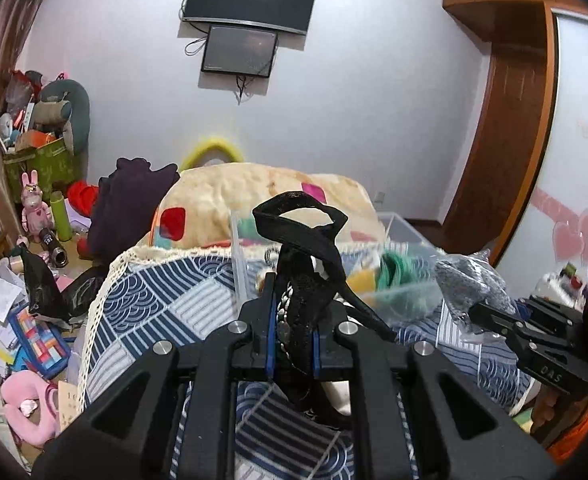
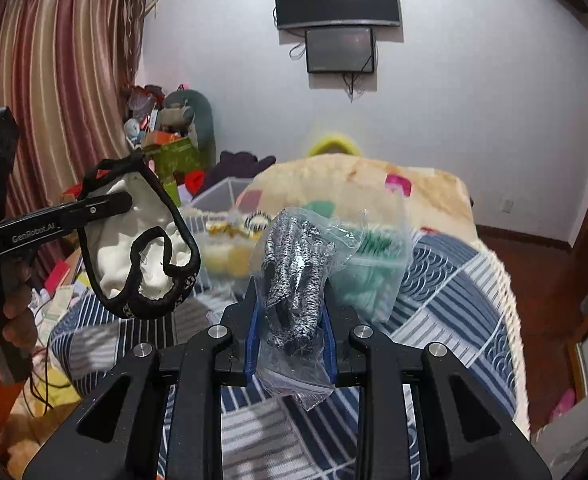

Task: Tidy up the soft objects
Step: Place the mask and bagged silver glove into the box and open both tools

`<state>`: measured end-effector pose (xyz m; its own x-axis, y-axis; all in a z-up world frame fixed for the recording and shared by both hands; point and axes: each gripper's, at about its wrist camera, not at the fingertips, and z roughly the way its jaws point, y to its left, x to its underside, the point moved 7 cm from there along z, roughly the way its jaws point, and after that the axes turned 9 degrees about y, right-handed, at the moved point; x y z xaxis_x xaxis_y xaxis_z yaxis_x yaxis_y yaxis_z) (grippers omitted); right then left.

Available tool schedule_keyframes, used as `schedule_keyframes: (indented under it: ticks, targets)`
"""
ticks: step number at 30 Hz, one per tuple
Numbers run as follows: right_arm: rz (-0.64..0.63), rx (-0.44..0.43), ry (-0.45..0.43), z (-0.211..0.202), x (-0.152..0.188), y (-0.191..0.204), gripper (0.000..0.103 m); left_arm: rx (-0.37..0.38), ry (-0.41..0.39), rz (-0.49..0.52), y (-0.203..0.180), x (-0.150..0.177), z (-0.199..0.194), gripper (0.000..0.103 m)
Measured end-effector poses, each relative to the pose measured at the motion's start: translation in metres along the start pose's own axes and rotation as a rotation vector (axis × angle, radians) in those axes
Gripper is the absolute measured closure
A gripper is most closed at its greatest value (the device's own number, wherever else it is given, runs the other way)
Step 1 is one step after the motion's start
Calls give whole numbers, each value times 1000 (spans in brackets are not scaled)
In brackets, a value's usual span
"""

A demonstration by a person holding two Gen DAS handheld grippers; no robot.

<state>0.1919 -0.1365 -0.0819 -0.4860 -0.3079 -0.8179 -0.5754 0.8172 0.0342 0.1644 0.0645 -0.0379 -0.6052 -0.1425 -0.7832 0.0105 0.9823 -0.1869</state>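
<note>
We've got both loads pinched: left gripper [image 1: 292,344] fingers clamped on the black strap [image 1: 302,240], right gripper [image 2: 290,332] fingers closed on the bagged grey knit [image 2: 294,264]. Clear bin [image 2: 221,194] sits ahead of both. Carry high, release one at a time over it.

Yellow thing [image 2: 336,145] behind the blanket [image 2: 358,184] is all blur, and the clear bin's [image 2: 223,192] contents are half hidden by it.

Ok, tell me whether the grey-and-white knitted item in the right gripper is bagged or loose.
Bagged. The grey-and-white knitted item sits inside a clear plastic bag, whose crinkled film shows around it and below the right gripper.
</note>
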Motion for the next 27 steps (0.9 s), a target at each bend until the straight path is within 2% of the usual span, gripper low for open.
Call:
schedule_keyframes:
  ticks: [5, 13, 17, 27]
  targets:
    - [-10, 5, -43, -3, -22, 1, 80, -5, -43, -27, 8, -22, 4, 91]
    - [-36, 19, -74, 10, -52, 5, 80, -1, -67, -86, 18, -43, 22, 91]
    - [-33, 18, -72, 19, -62, 7, 80, -46, -94, -97, 20, -51, 33, 91]
    - [-20, 16, -10, 54, -69, 5, 80, -96, -28, -87, 13, -51, 79, 91]
